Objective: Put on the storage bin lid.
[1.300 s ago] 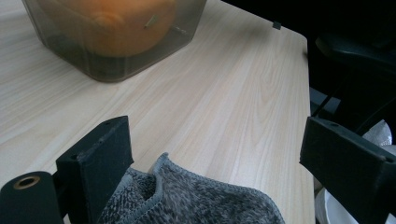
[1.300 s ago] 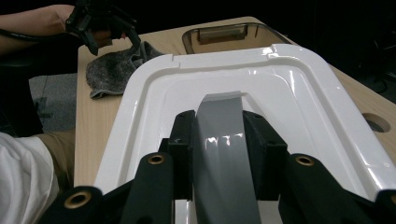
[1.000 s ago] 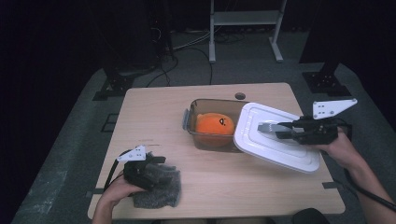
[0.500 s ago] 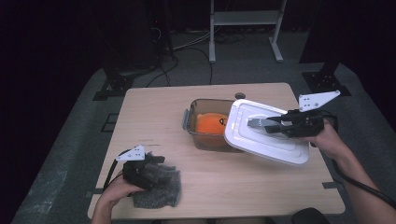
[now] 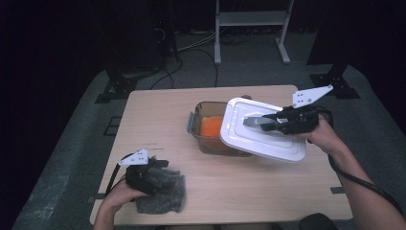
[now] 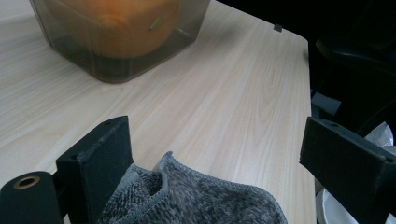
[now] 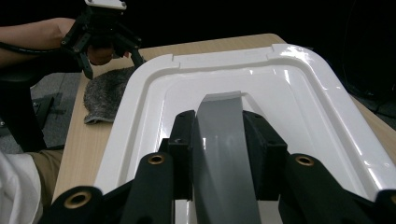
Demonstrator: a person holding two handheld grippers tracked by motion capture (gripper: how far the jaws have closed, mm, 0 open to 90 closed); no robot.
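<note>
A brown see-through container [image 5: 198, 125] with an orange thing [image 5: 210, 126] inside stands mid-table. My right gripper [image 5: 262, 121] is shut on the grey handle [image 7: 218, 140] of the white lid [image 5: 262, 139]. It holds the lid tilted above the container's right part and hides that side. At the front left, my left gripper [image 5: 149, 167] rests on a grey cloth [image 5: 163, 194]. In the left gripper view the jaws stand wide apart with the cloth [image 6: 187, 200] lying low between them and the container [image 6: 116, 37] farther off.
The wooden table [image 5: 158, 120] has bare room at the left and along the front right. Dark floor, cables and a white metal stand [image 5: 249, 19] lie beyond its far edge. In the right gripper view the other hand's gripper [image 7: 105, 32] sits over the cloth [image 7: 105, 95].
My right gripper has carried the lid leftward, from beside the container to over its right part. The left gripper and cloth have stayed put.
</note>
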